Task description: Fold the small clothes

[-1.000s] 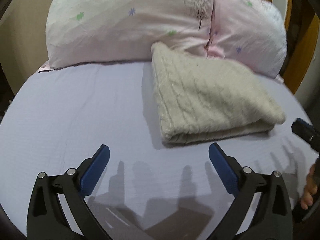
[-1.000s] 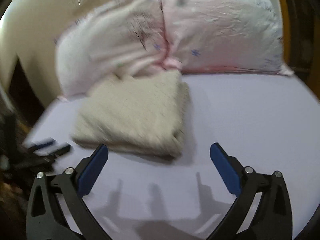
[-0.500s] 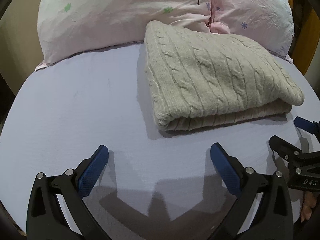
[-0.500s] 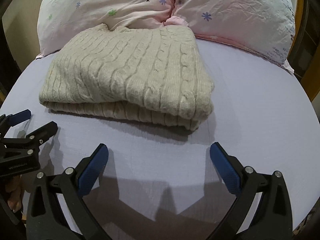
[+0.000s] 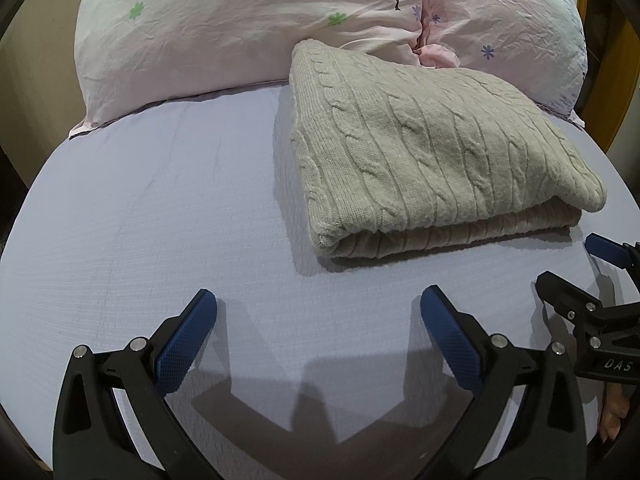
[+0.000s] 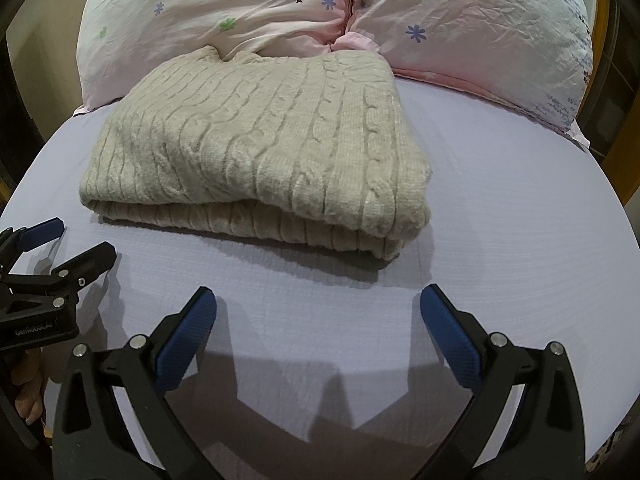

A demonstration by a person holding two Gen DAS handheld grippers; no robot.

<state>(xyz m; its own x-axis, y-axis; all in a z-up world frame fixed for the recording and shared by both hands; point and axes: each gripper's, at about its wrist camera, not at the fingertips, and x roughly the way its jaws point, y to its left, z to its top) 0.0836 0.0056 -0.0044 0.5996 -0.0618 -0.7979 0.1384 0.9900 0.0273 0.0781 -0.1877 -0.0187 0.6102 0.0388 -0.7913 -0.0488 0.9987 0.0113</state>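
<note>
A folded cream cable-knit sweater (image 5: 432, 160) is laid on the lavender bed (image 5: 160, 208), its far edge apparently touching the two pink floral pillows (image 5: 248, 28) at twelve o'clock. The left hand-held gripper (image 5: 318, 320) is held with fingers spread apart over bare sheet, the sweater at one o'clock from it. The right hand-held gripper (image 6: 318, 320) is likewise spread and clamped on nothing, the sweater at eleven o'clock.
</note>
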